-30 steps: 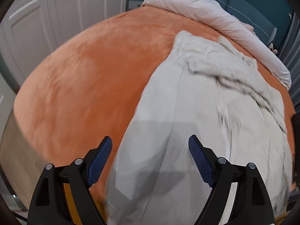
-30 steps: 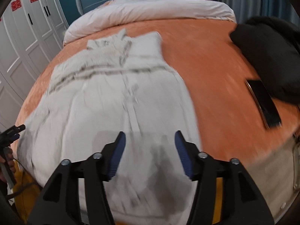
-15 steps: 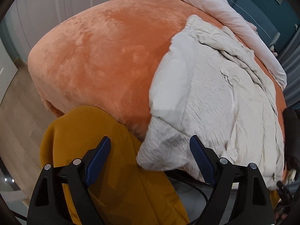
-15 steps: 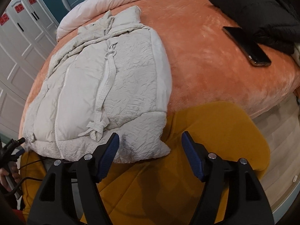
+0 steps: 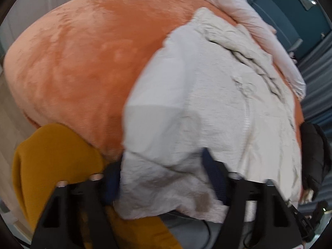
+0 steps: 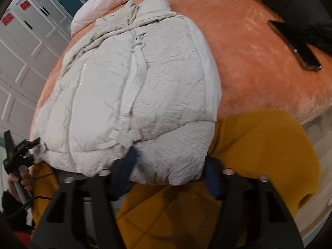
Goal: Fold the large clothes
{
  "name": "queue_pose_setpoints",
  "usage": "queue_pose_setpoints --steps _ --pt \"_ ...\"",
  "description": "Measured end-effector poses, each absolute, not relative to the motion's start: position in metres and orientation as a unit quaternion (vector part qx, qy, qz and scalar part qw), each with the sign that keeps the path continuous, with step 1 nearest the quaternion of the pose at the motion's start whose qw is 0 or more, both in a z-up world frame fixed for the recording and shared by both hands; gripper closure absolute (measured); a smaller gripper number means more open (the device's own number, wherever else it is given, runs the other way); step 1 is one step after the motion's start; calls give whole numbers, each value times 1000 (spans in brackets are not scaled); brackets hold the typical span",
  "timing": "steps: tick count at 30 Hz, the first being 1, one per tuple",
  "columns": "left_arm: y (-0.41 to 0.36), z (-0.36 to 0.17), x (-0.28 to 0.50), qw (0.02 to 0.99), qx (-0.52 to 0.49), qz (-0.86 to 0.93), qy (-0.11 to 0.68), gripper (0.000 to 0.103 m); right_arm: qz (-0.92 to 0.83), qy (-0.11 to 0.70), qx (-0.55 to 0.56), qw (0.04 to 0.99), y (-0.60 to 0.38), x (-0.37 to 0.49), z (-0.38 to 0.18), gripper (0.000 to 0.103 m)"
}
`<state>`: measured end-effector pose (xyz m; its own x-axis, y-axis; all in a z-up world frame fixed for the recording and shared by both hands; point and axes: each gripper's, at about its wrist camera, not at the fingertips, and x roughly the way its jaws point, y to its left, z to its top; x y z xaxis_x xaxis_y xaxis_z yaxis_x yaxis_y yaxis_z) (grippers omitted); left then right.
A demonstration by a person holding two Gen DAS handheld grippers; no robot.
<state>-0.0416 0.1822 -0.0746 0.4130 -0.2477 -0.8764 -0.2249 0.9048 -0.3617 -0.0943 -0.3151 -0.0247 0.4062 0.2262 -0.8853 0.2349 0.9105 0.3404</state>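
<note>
A cream puffer jacket [image 5: 207, 103] lies flat on the orange bed, its hem hanging over the near edge; it also shows in the right wrist view [image 6: 134, 95], zipped, collar at the far end. My left gripper [image 5: 164, 178] is open with its jaws around the jacket's left hem corner. My right gripper [image 6: 168, 172] is open with its jaws around the right hem corner. The left gripper also shows small at the left edge of the right wrist view [image 6: 18, 155]. Whether the pads touch the fabric is blurred.
The orange bedspread [image 5: 78, 58] covers the bed. A pale pink duvet [image 5: 249, 20] lies at the head. A black garment [image 6: 290, 6] and a dark phone [image 6: 294, 45] lie at the right. Mustard-yellow trouser legs [image 6: 259, 151] stand at the bed's edge. White wardrobe doors [image 6: 18, 51] are on the left.
Both grippers have pulled back from above the jacket to the bed's near edge, then moved in so the hem corners now sit between their open jaws.
</note>
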Motion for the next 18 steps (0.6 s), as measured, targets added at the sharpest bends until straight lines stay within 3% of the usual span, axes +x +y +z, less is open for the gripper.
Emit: queue_pose_setpoints --steps 1,3,5,18 --pt "179 -71 -42 815 -214 -13 539 59 0 542 219 812 -315 -95 -24 75" --pt "173 -59 -45 828 -193 -22 526 85 9 526 236 817 -317 -98 -18 85" --pt "171 -40 -51 841 -189 -47 505 95 22 501 255 827 -318 -104 -7 89" --pt "156 115 -147 891 -190 -167 378 98 120 361 195 904 -314 -164 150 93"
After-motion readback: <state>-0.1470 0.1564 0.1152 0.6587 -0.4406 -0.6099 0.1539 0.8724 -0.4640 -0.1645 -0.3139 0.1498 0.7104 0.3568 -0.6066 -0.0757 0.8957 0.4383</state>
